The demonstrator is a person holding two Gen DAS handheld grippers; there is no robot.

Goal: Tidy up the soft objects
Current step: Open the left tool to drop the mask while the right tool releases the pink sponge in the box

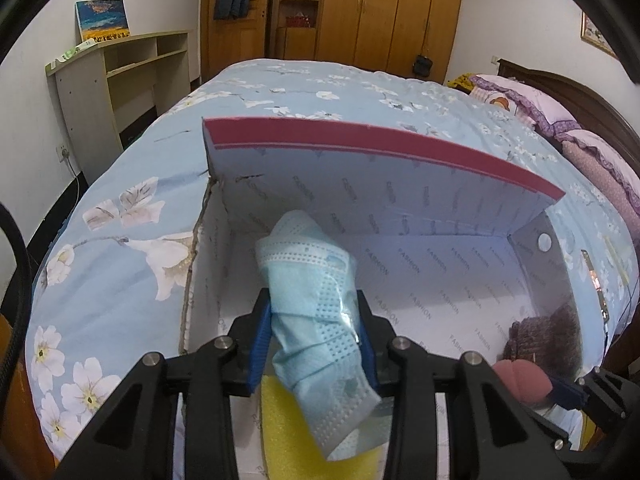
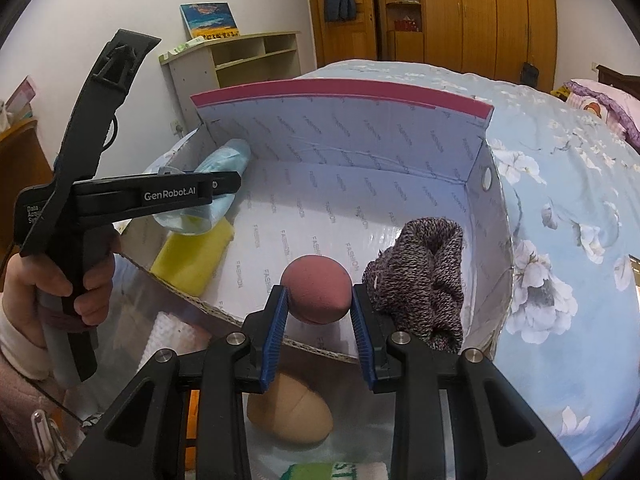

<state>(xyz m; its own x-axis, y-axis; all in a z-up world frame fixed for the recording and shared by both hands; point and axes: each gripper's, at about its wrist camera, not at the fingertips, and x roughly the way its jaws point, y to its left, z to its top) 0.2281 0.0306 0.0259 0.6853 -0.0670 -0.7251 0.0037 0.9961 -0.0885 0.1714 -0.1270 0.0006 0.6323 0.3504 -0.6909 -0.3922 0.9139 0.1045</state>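
Note:
An open white cardboard box with a red-edged lid stands on the bed. My left gripper is shut on a wrapped light-blue face mask, which hangs inside the box's left end above a yellow sponge. My right gripper is shut on a round dusty-pink makeup sponge just over the box's near wall. A mottled purple knit piece lies in the box's right corner. In the right wrist view, the left gripper, the mask and the yellow sponge appear at the left.
A blue floral quilt surrounds the box. Outside the near wall lie a beige egg-shaped sponge, a white textured cloth and a green-and-white item. A person's hand holds the left gripper. Pillows lie far right.

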